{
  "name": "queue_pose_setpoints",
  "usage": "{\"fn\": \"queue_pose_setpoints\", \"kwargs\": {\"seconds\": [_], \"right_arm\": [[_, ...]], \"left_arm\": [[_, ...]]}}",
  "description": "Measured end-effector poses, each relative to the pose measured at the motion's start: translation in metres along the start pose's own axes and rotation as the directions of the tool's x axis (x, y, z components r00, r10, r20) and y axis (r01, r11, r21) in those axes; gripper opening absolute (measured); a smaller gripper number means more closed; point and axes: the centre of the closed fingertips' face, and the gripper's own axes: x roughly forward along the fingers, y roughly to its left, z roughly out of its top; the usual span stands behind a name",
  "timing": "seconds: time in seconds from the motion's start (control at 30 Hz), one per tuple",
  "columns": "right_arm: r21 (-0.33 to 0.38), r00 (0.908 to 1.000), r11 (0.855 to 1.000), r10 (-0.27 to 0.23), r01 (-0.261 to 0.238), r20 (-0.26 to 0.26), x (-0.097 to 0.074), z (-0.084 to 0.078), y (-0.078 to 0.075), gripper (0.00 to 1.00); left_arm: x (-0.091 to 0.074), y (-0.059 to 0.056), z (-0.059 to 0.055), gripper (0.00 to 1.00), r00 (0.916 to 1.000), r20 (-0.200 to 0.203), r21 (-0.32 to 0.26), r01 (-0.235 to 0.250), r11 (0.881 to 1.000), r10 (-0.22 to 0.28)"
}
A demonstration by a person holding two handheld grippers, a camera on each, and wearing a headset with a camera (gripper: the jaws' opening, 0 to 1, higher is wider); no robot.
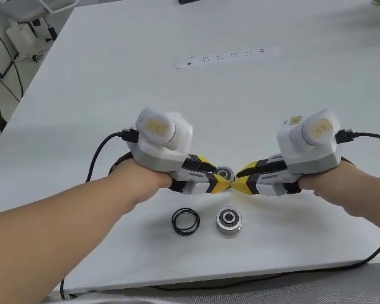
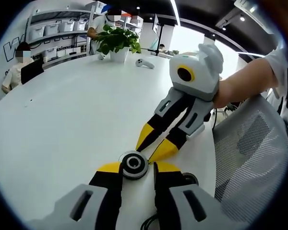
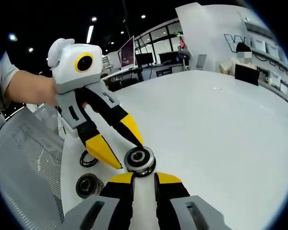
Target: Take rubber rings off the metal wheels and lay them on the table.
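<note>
Left gripper (image 1: 220, 182) clamped on metal wheel (image 1: 225, 173). Right gripper (image 1: 239, 182) narrow, tips at wheel rim, can't tell if gripping. Rubber rings (image 1: 185, 221) at 7 o'clock and second wheel (image 1: 228, 220) at 6 o'clock, on table (image 1: 114, 76).

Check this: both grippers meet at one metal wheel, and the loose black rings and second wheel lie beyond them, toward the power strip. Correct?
Not beyond: in the head view the black rings and second wheel lie nearer the person than the left gripper and right gripper, away from the power strip. Both do meet at one metal wheel.
</note>
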Motion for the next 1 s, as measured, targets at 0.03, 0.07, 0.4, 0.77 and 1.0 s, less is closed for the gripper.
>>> {"fn": "queue_pose_setpoints", "kwargs": {"seconds": [0.03,0.07,0.4,0.77,1.0], "right_arm": [[0.0,1.0,1.0,0.0,0.0,0.0,-0.0002,-0.0001,0.0,0.13],[0.0,1.0,1.0,0.0,0.0,0.001,-0.0003,-0.0001,0.0006,0.13],[0.0,1.0,1.0,-0.004,0.004,0.004,-0.0011,-0.0002,0.0009,0.13],[-0.035,1.0,0.999,-0.004,0.004,0.003,-0.0003,-0.0003,0.0054,0.11],[-0.041,0.9998,0.999,-0.02,0.02,0.0,0.0003,-0.0008,0.0046,0.09]], "left_arm": [[0.0005,0.0001,0.0003,0.18,1.0,0.0,0.001,-0.001,1.0,0.001],[0.001,0.0004,0.0003,0.17,1.0,-0.002,0.006,-0.003,1.0,0.003],[0.002,0.0027,-0.0005,0.08,0.9974,-0.045,0.176,-0.047,0.983,0.056],[0.0035,0.0016,0.0008,0.07,0.9966,-0.042,0.182,-0.062,0.981,0.071],[0.003,0.001,-0.0002,0.07,0.9961,-0.03,0.16,-0.077,0.984,0.082]]}}
